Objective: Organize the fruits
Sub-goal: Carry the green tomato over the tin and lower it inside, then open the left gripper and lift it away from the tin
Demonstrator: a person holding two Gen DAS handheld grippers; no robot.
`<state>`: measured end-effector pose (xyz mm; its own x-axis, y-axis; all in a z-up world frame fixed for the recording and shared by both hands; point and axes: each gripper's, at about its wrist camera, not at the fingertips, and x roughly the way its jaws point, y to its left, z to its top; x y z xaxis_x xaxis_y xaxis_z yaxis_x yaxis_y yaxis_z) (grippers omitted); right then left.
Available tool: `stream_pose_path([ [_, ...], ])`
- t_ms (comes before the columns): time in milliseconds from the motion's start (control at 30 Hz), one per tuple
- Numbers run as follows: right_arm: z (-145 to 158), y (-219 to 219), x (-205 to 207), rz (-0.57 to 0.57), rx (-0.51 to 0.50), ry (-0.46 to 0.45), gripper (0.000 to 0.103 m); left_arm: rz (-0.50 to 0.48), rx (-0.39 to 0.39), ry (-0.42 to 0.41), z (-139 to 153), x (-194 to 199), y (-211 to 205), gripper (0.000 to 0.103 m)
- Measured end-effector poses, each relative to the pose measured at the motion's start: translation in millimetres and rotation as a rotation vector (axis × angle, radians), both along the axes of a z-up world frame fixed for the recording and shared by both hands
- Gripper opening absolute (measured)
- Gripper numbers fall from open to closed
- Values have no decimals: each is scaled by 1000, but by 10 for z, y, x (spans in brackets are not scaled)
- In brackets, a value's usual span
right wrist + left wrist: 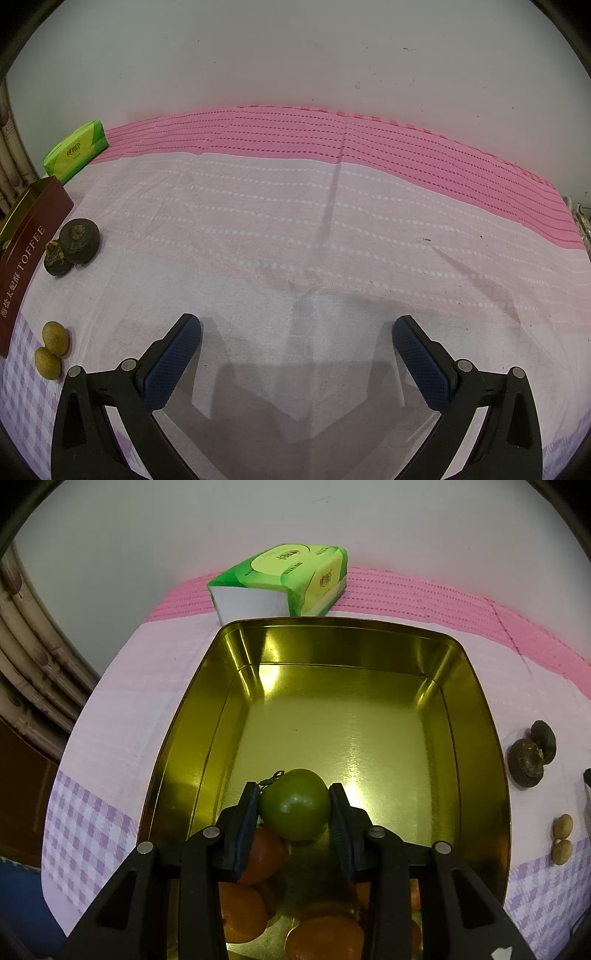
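My left gripper [293,794] is shut on a green round fruit [294,804] and holds it over the near end of a gold metal tin [476,716]. Several orange fruits [258,853] lie in the tin's near end beneath it. Two dark brown fruits [532,755] and two small yellow-brown fruits [562,836] lie on the cloth right of the tin. My right gripper [295,332] is open and empty above bare cloth. In the right wrist view the dark fruits [72,245], the small yellow-brown fruits [51,349] and the tin's maroon "TOFFEE" side [26,266] lie to its left.
A green tissue pack [284,581] lies behind the tin against the wall and also shows in the right wrist view [75,149]. A pink and lilac checked cloth [295,221] covers the table. Bamboo furniture [26,657] stands at the left.
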<state>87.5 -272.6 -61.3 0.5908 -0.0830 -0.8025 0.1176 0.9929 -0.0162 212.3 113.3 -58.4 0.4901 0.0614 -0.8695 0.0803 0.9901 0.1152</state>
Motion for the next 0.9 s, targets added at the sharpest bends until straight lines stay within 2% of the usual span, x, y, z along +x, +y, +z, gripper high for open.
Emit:
stream_pose_path([
  [500, -4, 18, 31, -5, -1, 0, 103, -4, 15, 0, -33, 15, -16, 53],
  [600, -5, 20, 35, -5, -1, 0, 103, 0, 10, -3, -34, 13, -9, 55],
  [667, -6, 20, 35, -5, -1, 0, 103, 5, 5, -2, -31, 10, 3, 62],
  [900, -7, 19, 35, -4, -1, 0, 103, 9, -30, -16, 56, -46, 47, 68],
])
